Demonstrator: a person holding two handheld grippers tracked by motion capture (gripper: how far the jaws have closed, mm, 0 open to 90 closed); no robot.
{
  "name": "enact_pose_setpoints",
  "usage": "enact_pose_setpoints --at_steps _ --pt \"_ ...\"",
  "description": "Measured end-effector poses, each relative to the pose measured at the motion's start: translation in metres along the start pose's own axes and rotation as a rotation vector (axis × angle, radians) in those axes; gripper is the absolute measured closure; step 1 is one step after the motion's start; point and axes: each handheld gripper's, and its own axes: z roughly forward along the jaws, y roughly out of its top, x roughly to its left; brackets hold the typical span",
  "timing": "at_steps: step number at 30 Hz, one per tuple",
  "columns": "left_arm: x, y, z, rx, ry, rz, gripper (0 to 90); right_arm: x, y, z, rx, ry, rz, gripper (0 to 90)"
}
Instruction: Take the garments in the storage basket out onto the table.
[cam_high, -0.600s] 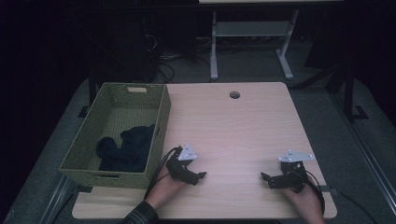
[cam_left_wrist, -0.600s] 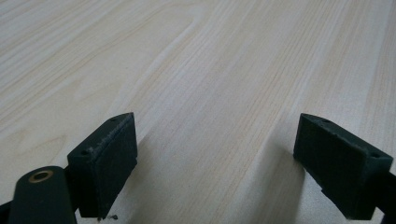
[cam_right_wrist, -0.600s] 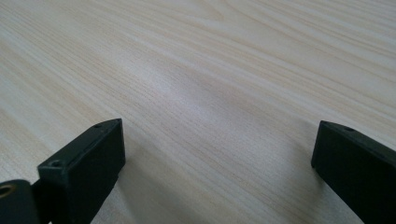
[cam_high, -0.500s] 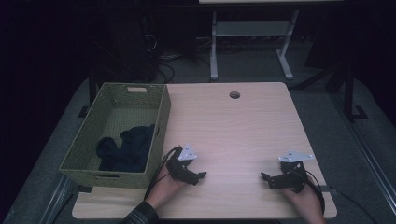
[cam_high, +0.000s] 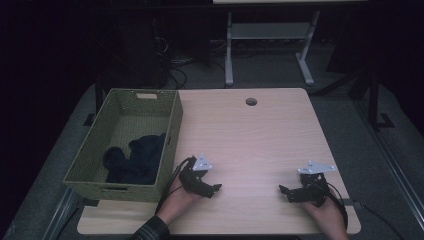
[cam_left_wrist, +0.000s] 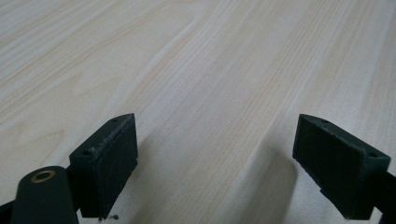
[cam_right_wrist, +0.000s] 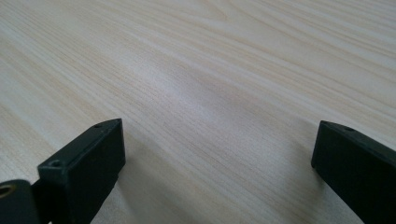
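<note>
On a light wood table (cam_high: 260, 135): 2 hand-held grippers, 1 per hand, both low near the front edge, well apart. Left gripper (cam_high: 212, 189) sits just beside 1 green woven basket (cam_high: 171, 131) at table's left edge; jaws apart w/ nothing between, bare wood seen past them in left gripper view (cam_left_wrist: 215, 154). Right gripper (cam_high: 286, 192), jaws apart too, nothing held (cam_right_wrist: 217, 163). Basket holds 1 heap of dark cloth (cam_high: 135, 160), at its near end. 1 round cable hole (cam_high: 251, 102) near table's far edge.
</note>
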Motion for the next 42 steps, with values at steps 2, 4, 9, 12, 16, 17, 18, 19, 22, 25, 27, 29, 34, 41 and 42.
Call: enact_pose_setpoints --at_steps 2,4,9,12,16,17,18,19,22,25,27,29,34,41,42 --pt "-0.001 0.003 -0.003 0.001 -0.001 0.000 13.5 0.000 0.000 0.000 0.000 0.000 0.000 2.4" --pt "-0.003 0.005 -0.005 0.009 0.006 0.005 13.6 0.000 0.000 0.000 0.000 0.000 0.000 2.4" --pt "-0.006 0.009 -0.011 0.023 0.008 0.000 13.6 0.000 0.000 0.000 0.002 0.001 0.004 2.4" --pt "-0.007 0.011 -0.013 0.043 0.016 -0.012 13.7 0.000 0.000 0.000 0.002 0.002 0.001 2.4" --pt "-0.010 0.017 -0.018 0.045 0.020 -0.011 13.7 0.001 0.000 0.000 0.002 0.006 0.000 2.4" --pt "-0.011 0.018 -0.019 0.047 0.022 -0.008 13.9 0.001 0.000 0.000 0.002 0.006 -0.001 2.4" --pt "-0.011 0.019 -0.021 0.051 0.027 -0.004 13.9 0.001 0.000 0.000 0.002 0.006 -0.001 2.4" --pt "-0.012 0.020 -0.022 0.052 0.029 0.001 14.0 0.001 0.000 0.000 0.001 0.006 0.000 2.4" --pt "-0.013 0.024 -0.025 0.059 0.025 0.003 14.1 0.001 0.000 0.000 0.002 0.006 0.000 2.4" --pt "-0.013 0.027 -0.029 0.062 0.015 0.010 14.1 0.000 0.000 0.000 0.002 0.006 -0.001 2.4" --pt "-0.012 0.030 -0.032 0.067 0.008 0.009 14.1 0.001 0.000 0.000 0.002 0.006 0.000 2.4" --pt "-0.012 0.032 -0.034 0.074 0.001 0.010 14.1 0.000 0.000 0.000 0.002 0.006 -0.001 2.4" --pt "-0.012 0.036 -0.037 0.082 -0.015 0.007 14.1 0.001 0.000 0.000 0.002 0.007 -0.001 2.4" --pt "-0.012 0.042 -0.044 0.094 -0.038 0.003 14.1 0.001 0.000 0.000 0.002 0.009 -0.003 2.4" --pt "-0.012 0.043 -0.044 0.096 -0.040 0.000 14.1 0.001 0.000 0.000 0.002 0.009 -0.003 2.4"
